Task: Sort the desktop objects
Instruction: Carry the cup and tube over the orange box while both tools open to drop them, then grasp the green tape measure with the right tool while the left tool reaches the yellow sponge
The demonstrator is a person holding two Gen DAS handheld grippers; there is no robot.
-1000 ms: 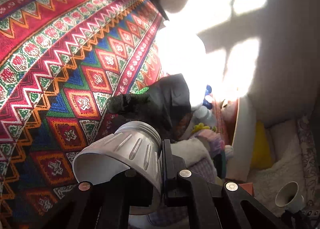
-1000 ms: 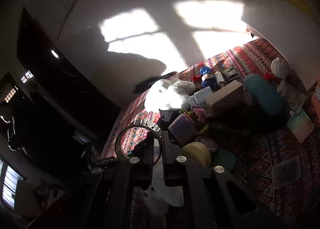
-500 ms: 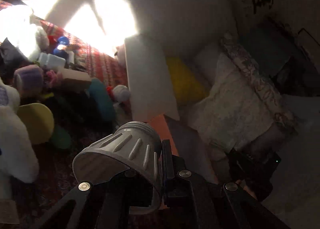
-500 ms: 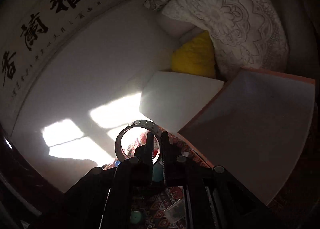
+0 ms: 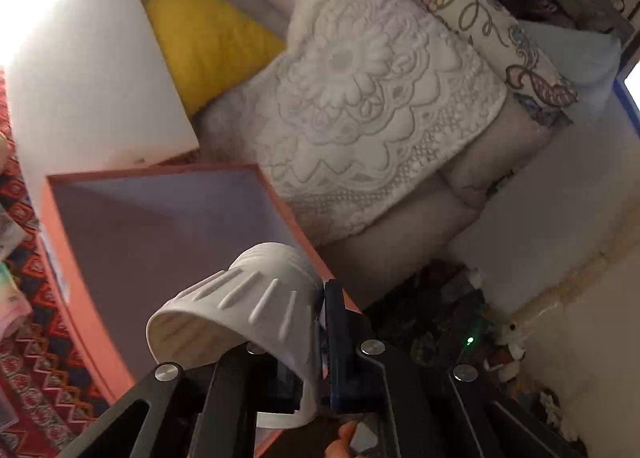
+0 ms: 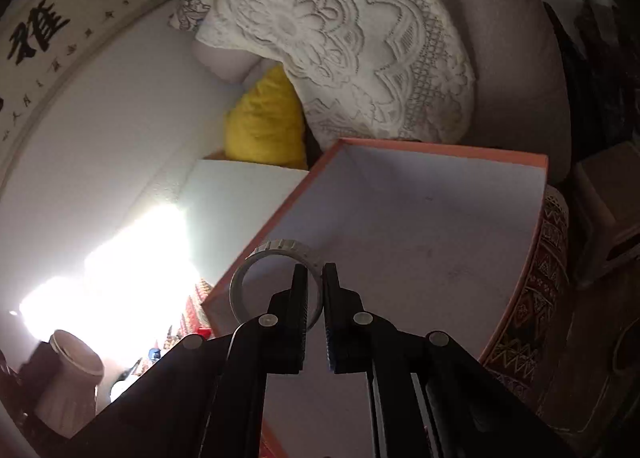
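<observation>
1. Left gripper (image 5: 320, 322): fingers clamped on the wall of a white ribbed cup (image 5: 244, 310), held tilted above the near corner of the orange-rimmed box (image 5: 60, 254).
2. Right gripper (image 6: 315, 290): jaws narrow, pinching the wall of a second white ribbed cup (image 6: 276, 282) over the same box's (image 6: 440, 154) pale interior.
3. Lace cushion (image 5: 372, 106) and yellow cushion (image 5: 204, 42) lie beyond the box.

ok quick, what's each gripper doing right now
left gripper: shut on the white ribbed cup, above the pink box.
right gripper: shut on the grey ring.
</observation>
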